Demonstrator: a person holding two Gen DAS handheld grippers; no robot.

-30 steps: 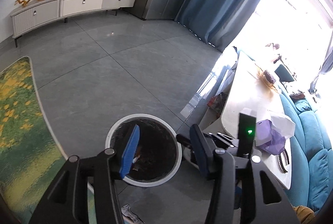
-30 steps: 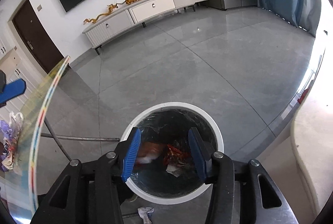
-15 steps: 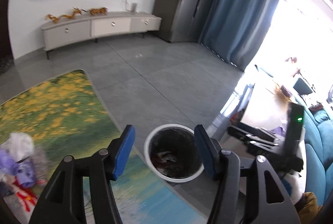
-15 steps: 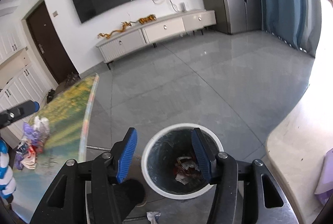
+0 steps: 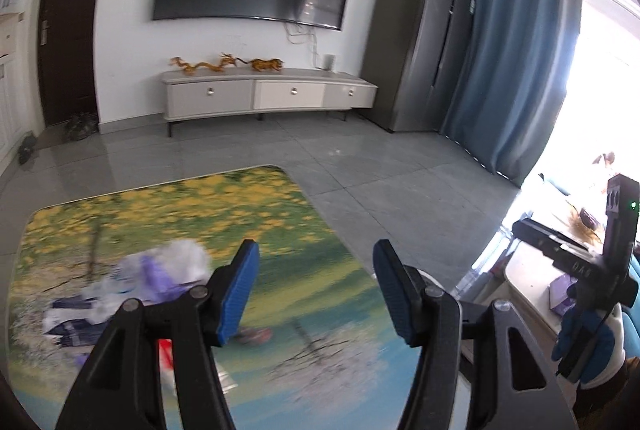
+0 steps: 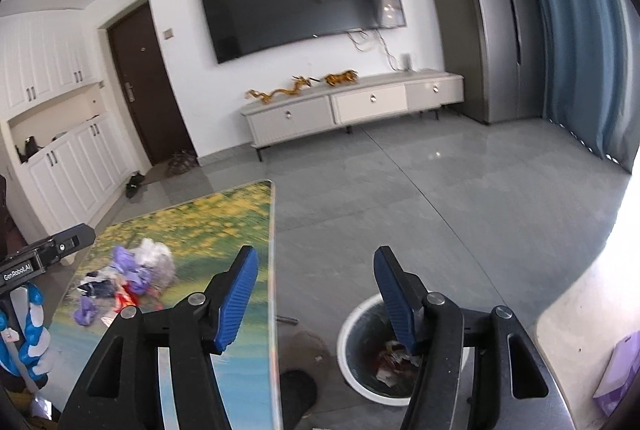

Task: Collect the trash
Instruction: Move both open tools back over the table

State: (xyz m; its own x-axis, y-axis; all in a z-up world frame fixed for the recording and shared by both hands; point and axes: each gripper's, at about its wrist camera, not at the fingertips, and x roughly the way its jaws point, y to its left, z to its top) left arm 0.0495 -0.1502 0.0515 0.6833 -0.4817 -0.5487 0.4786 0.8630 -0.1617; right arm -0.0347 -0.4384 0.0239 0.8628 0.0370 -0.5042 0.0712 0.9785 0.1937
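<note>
Left wrist view looks over a glass tabletop [image 5: 280,214] printed with yellow flowers and blue water. The left gripper [image 5: 316,290] hangs above it with its blue pads standing wide apart and nothing between them. A heap of trash [image 5: 160,270], purple and white plastic with dark wrappers and a red scrap, lies toward the left edge of the tabletop, blurred, just left of the left pad. At the right of this view a blue-and-white gloved hand [image 5: 588,342] carries the other tool.

From the right wrist view, the right gripper [image 6: 316,290] is empty too, its jaws opening. It sits over the right edge of the tabletop [image 6: 224,214], one pad above the glass and the other above the floor. Below that far pad stands a round white-rimmed bin [image 6: 352,322] on the grey tiles, just beside the table, with crumpled wrappers [image 6: 392,362] already inside. The trash heap [image 6: 136,270] shows on the left part of the tabletop, well apart from this gripper. A striped gloved hand [image 6: 32,346] is at the left border.
</note>
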